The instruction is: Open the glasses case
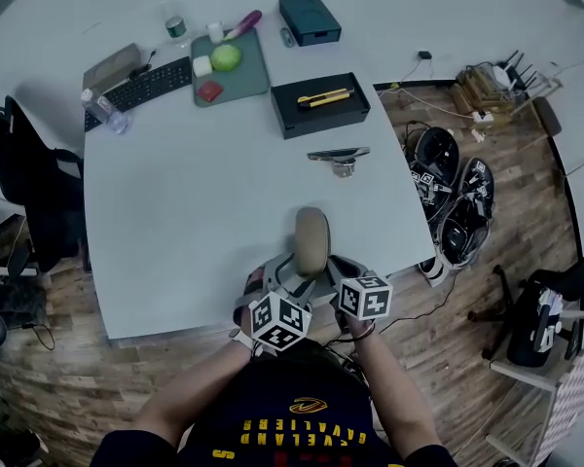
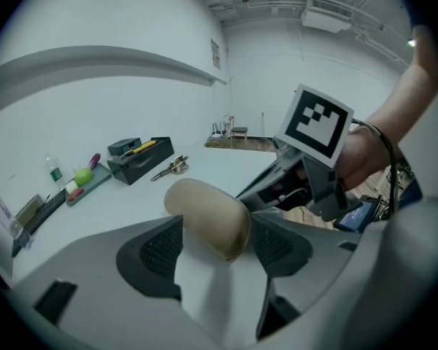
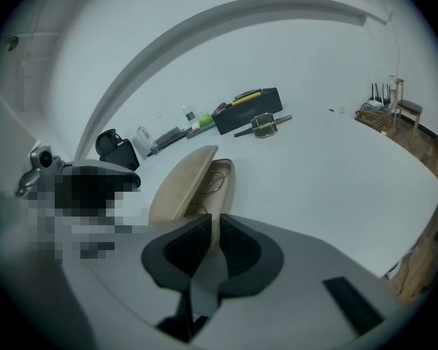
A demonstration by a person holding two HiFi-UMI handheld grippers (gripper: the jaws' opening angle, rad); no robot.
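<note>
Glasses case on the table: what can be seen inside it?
The glasses case is open a little. In the gap only some thin dark curved lines show, perhaps the arms of glasses. Its lid covers the rest, so the contents cannot be confirmed.

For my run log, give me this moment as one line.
left gripper: shut on glasses case | right gripper: pinching its rim | case: ajar, near table edge
</note>
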